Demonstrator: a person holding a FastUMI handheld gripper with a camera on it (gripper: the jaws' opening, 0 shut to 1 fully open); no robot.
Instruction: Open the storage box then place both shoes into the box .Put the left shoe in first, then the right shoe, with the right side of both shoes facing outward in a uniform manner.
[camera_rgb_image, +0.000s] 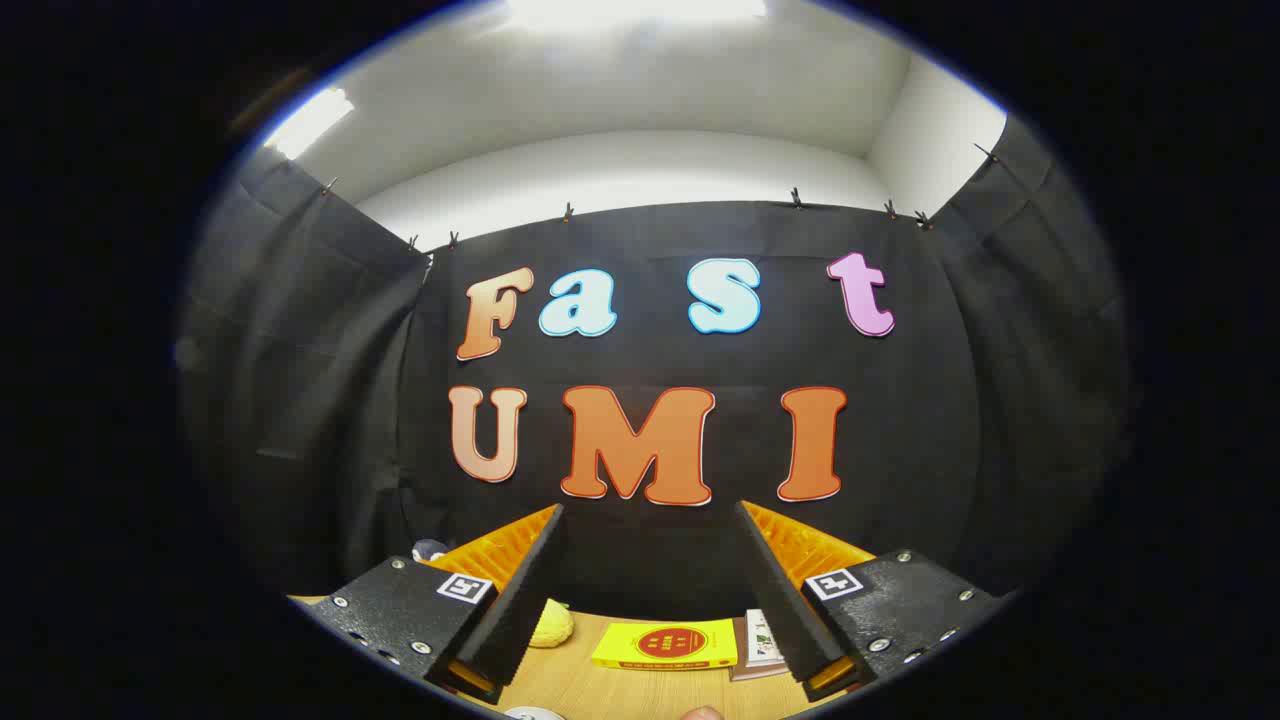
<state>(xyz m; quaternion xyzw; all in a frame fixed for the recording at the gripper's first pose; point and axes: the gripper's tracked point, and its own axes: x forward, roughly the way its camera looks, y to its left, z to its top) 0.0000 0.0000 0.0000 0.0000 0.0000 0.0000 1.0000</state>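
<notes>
Wide open claw (650, 590) of mine, nothing between its two fingers; beyond them one yellow book (666, 645), one yellow lumpy thing (552, 625) and one booklet (762, 640) near the table's (580, 690) far edge.

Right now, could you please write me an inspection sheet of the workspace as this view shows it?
Surface: wooden table, seen between and just beyond the fingers.
Job's things: nothing seen.
Clutter: yellow book lying flat between the fingers; a second booklet beside it, partly behind one finger; a yellow soft item by the other finger; a small white and dark object farther off at the wall; a white rim at the near table edge, too cut off to identify.
Grippers: tool open, fingers wide apart, holding nothing, raised and pointing at the wall.
Cables: nothing seen.
Surroundings: black cloth wall clipped up, white ceiling with lights above.
</notes>
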